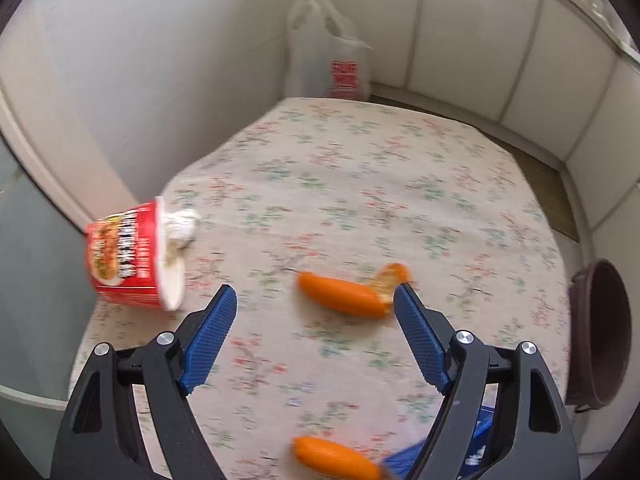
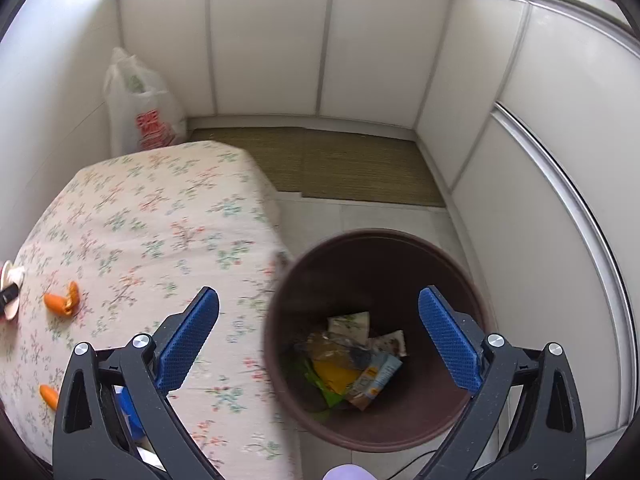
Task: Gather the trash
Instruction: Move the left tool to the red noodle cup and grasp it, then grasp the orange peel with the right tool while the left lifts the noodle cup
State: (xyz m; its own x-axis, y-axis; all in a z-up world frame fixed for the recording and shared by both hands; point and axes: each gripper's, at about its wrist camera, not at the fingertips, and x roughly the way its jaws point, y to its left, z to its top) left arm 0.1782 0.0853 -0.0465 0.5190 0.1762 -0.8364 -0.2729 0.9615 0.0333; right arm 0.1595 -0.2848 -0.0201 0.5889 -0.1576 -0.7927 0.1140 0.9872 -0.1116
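Observation:
My left gripper (image 1: 315, 296) is open above the floral-cloth table (image 1: 360, 168), with nothing between its fingers. An orange peel (image 1: 344, 290) lies on the cloth just past the right fingertip. A second peel (image 1: 336, 456) lies near the table's front edge. A red noodle cup (image 1: 128, 256) lies on its side at the left with a white tissue (image 1: 182, 224) at its mouth. My right gripper (image 2: 318, 294) is open and empty, over the gap between the table (image 2: 160, 208) and a brown bin (image 2: 400, 240). Several wrappers (image 2: 352, 364) lie in the bin. Both peels (image 2: 62, 300) (image 2: 48, 396) show at the left.
A white plastic bag (image 1: 328, 48) (image 2: 140, 112) stands in the corner behind the table. White panelled walls close in the back and right sides. A green mat (image 2: 340, 160) covers the floor behind the bin (image 1: 600, 336). Something blue (image 2: 128, 408) lies at the table's front edge.

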